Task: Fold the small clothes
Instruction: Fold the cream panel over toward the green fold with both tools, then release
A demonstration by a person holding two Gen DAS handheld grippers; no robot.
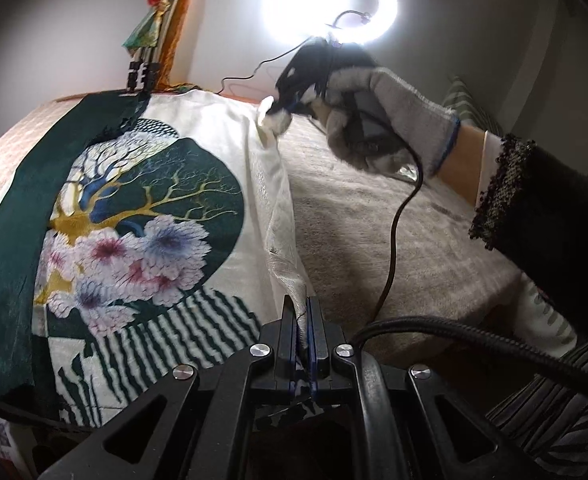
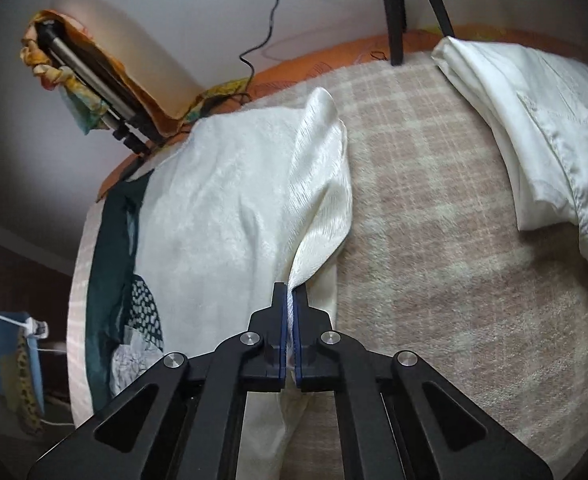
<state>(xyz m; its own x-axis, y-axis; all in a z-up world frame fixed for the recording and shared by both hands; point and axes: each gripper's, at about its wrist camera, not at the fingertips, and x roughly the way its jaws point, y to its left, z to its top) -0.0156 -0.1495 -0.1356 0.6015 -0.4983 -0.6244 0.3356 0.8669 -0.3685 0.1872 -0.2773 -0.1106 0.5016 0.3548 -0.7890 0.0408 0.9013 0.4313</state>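
The left gripper (image 1: 302, 312) is pinching the near edge of the printed cloth (image 1: 142, 216) at lower centre. The right gripper (image 2: 291, 300), in a gloved hand (image 1: 377, 120), is pinching the far edge. The cloth is lying across a checked blanket (image 2: 433, 240). A ring light (image 1: 329, 0) is glaring at upper centre, blurring what is probably the right gripper's tip. A white garment (image 2: 533, 140) is lying at upper right.

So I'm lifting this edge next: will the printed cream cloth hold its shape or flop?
The printed cream cloth probably flops: it sags in soft ridges between the left claw and right claw. Its sheen suggests it may slip.
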